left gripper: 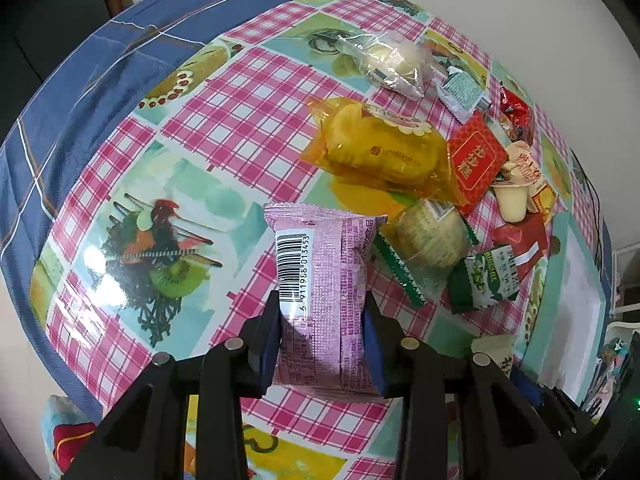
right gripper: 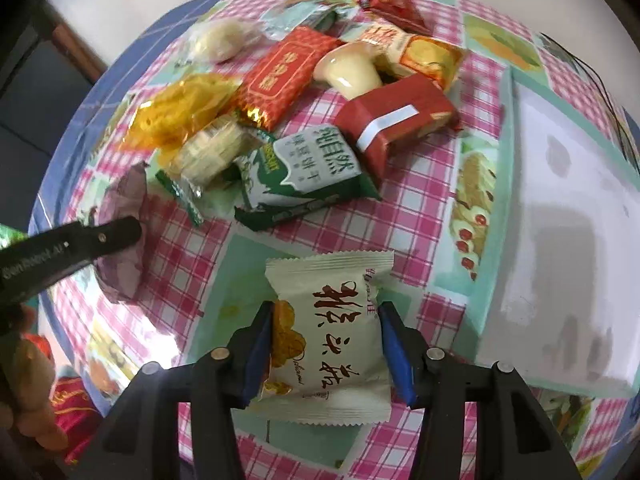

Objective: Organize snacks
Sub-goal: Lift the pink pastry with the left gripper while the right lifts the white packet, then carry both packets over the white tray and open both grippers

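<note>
The left tongs are clamped on a pink snack packet with a barcode, held above the checked pink tablecloth covering the surface. The right tongs grip a cream snack packet printed with dark brush lettering, just left of a pale green box with a white inside. Farther back, a pile of loose snacks lies on the cloth, among them a green and white biscuit packet, a red packet with a white stripe, an orange-wrapped cake and a pudding cup.
</note>
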Tool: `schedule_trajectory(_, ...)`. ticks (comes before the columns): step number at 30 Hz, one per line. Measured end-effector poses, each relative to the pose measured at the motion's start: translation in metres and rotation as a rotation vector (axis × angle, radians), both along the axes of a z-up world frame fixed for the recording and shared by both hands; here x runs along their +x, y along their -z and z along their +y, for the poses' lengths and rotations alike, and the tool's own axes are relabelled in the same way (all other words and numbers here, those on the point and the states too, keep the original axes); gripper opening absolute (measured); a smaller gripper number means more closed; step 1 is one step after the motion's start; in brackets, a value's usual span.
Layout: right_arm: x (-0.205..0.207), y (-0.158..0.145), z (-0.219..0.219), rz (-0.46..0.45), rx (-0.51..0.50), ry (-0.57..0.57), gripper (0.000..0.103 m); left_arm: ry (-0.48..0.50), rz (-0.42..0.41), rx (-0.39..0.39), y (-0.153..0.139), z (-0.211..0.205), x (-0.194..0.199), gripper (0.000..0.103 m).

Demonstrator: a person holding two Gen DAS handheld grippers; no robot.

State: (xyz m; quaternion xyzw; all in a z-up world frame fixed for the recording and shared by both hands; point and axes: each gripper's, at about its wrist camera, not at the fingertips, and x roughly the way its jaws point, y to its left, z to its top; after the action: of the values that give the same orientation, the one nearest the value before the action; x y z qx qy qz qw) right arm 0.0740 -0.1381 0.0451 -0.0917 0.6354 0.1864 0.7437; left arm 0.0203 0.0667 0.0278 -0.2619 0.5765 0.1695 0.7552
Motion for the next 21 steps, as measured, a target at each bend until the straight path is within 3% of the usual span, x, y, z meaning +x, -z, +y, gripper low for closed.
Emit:
schedule_trajectory(12,0.013,-0.060,-0.031,-0.088,0.139,0.105,0.054,-0.001,-0.107,0.045,-0.034,-0.003,-0.002,0.038)
schedule_trajectory(17,0.019,-0.067,-0.050,-0.145,0.087,0.194,0.054,0.042,-0.139,0.065,-0.048,-0.021,0.009,0.038)
schedule_trajectory(21,0.037,-0.067,-0.083,-0.169,0.058,0.327,0.054,0.126,-0.142,0.090,-0.057,-0.050,0.028,0.038)
